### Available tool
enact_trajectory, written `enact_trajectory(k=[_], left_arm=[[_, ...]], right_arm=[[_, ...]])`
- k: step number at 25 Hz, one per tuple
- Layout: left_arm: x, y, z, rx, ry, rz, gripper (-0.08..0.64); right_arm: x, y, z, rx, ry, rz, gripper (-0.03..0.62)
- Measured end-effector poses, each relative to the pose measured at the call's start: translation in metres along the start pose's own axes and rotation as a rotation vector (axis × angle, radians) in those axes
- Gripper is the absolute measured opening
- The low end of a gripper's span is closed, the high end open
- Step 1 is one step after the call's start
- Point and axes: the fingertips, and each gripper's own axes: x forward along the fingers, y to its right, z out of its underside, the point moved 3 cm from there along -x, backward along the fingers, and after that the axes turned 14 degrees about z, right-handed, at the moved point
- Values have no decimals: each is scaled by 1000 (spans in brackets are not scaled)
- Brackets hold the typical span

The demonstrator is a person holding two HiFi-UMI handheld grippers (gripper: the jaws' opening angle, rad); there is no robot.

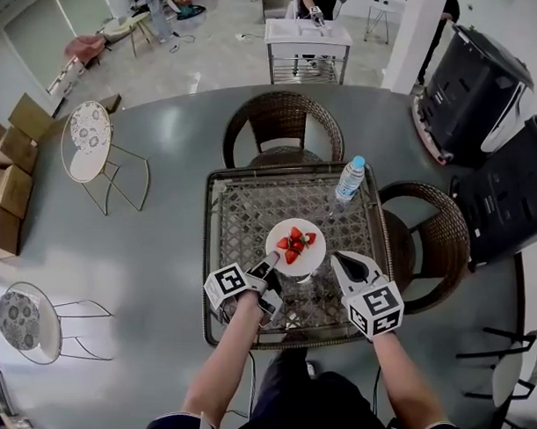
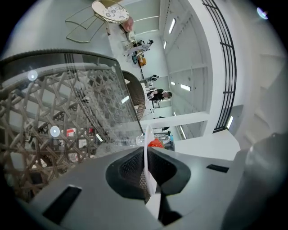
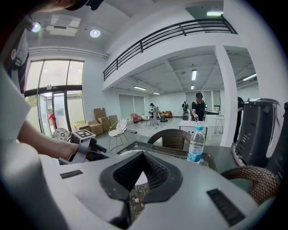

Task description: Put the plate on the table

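Observation:
A white plate (image 1: 311,257) carrying cut strawberries (image 1: 295,243) hovers over the middle of the glass-topped wicker table (image 1: 249,210); whether it touches the glass I cannot tell. My left gripper (image 1: 268,265) is shut on the plate's near-left rim. In the left gripper view the plate (image 2: 149,167) runs edge-on between the jaws of the left gripper (image 2: 146,179), with the strawberries (image 2: 155,143) just beyond. My right gripper (image 1: 339,259) sits right of the plate, apart from it. In its own view the right gripper (image 3: 131,197) has its jaws together with nothing held.
A water bottle (image 1: 349,180) (image 3: 196,144) stands at the table's far right corner. Wicker chairs stand behind (image 1: 281,121) and to the right (image 1: 432,239) of the table. Black cases (image 1: 475,96) are at the far right, white metal chairs (image 1: 88,141) at the left.

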Motion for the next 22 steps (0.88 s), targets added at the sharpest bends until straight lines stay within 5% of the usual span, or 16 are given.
enact_trajectory(k=[10, 22], left_arm=[[47, -54, -55, -31, 41, -48, 18], [80, -100, -76, -52, 73, -103, 18]], right_arm=[[73, 14, 4, 10, -64, 1, 5], [116, 24, 27, 63, -122, 1, 5]])
